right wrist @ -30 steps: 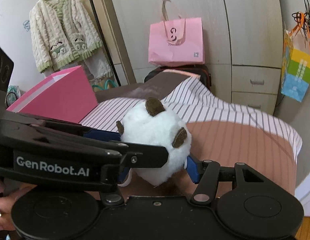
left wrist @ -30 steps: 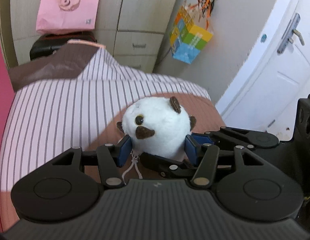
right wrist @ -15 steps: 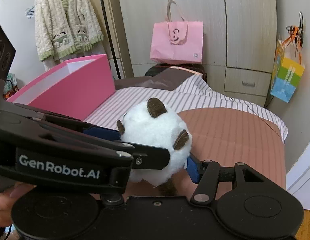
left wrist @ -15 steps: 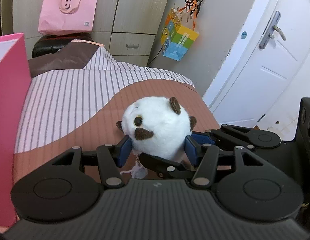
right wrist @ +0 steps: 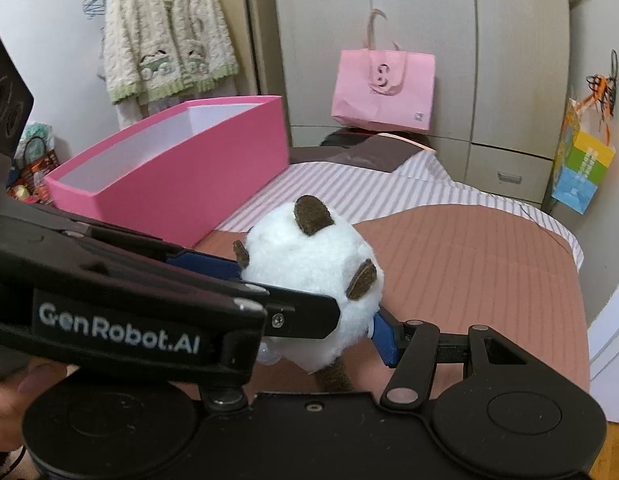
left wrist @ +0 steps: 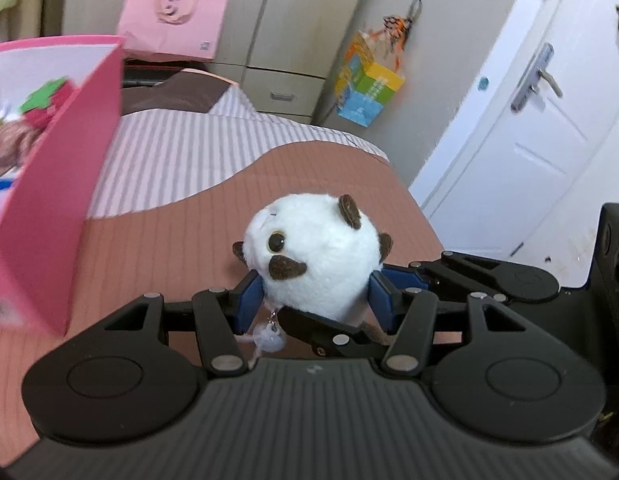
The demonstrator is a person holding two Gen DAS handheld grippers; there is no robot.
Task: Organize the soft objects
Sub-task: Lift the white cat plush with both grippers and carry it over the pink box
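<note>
A round white plush toy (left wrist: 315, 258) with brown ears and a brown nose is held in the air above the bed. My left gripper (left wrist: 315, 296) is shut on its sides with blue pads. My right gripper (right wrist: 309, 320) is shut on the same toy (right wrist: 313, 268) from the other side; its left finger is hidden behind the left gripper's body. An open pink box (left wrist: 49, 200) stands on the bed to the left, with several soft toys inside. In the right wrist view the box (right wrist: 189, 176) is left of the toy.
The bed has a striped and brown cover (left wrist: 181, 240). A pink paper bag (right wrist: 383, 88) hangs on the wardrobe behind. A colourful bag (left wrist: 367, 88) hangs on the wall, and a white door (left wrist: 529, 140) is at right. A knitted cardigan (right wrist: 165, 32) hangs at left.
Both grippers have moved left and back with the plush toy held between them. The pink box has come closer, and its inside now shows in the left wrist view.
</note>
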